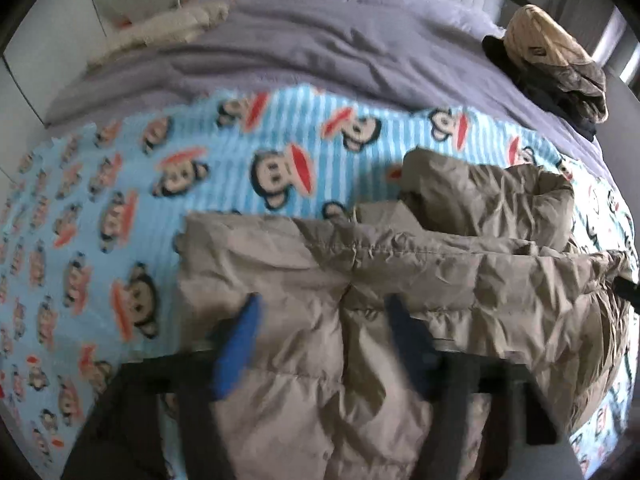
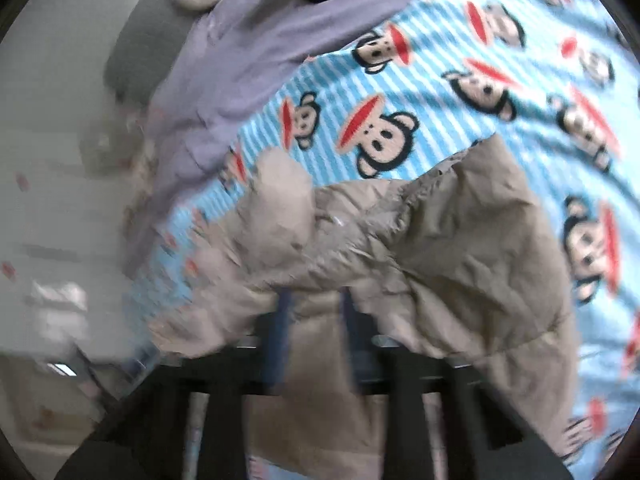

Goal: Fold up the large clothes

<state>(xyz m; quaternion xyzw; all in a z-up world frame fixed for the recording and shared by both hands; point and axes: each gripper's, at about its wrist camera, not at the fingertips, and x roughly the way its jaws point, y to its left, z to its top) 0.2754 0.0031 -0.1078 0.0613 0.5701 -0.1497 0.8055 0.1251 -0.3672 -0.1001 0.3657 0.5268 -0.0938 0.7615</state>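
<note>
Left wrist view shows the left hand-held gripper [image 1: 324, 320] spread apart over the puffy tan jacket [image 1: 400, 280] lying on the bed's monkey blanket [image 1: 120, 200] just ahead, while the right hand-held gripper [image 2: 316, 312] seems clamped on its padding, likely to carry a fold.

Your jacket [image 1: 400, 280]: quilted, crinkled cloth, slight sheen | blanket [image 1: 120, 220]: soft printed fleece, matt | duvet [image 1: 320, 52]: matt purple cloth | fingers [image 1: 236, 352]: blue plastic

Khaki quilted jacket [image 1: 400, 272]; blue-striped monkey-print blanket [image 1: 120, 208]; seemingly lilac duvet [image 1: 320, 52].
</note>
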